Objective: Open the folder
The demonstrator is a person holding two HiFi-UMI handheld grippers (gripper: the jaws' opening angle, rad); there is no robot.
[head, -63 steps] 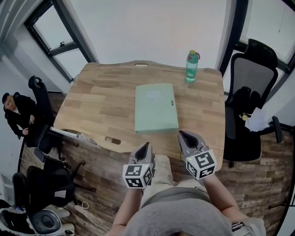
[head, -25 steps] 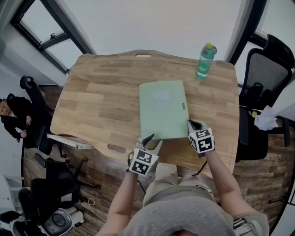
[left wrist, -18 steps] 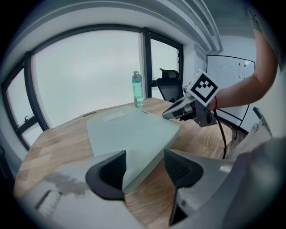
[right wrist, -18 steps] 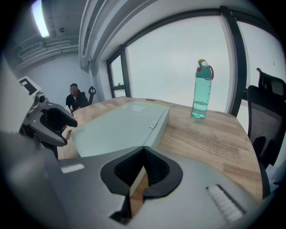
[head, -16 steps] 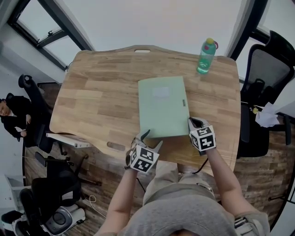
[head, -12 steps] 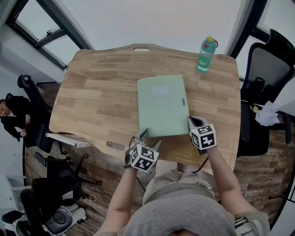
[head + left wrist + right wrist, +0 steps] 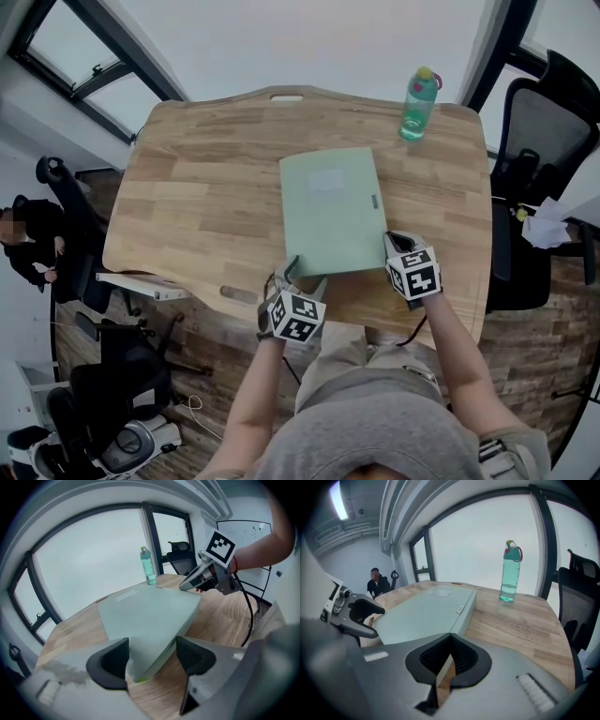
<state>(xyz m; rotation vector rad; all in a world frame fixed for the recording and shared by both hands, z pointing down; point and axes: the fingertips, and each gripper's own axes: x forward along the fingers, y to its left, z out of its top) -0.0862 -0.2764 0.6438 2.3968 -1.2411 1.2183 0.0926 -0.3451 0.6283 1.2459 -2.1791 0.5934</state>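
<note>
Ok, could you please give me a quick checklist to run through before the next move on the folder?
1. The folder lies flat and closed on the table: ok.
2. The right gripper has its jaws shut on the folder's near right corner: ok.
3. The left gripper has just been opening its jaws, and they stand wide apart: ok.
4. The folder's near left corner sits between the left jaws, with the pads not pressing: ok.
5. The left jaws are lined up on the cover alone: cannot tell.
6. The bottle stands apart from the folder: ok.
</note>
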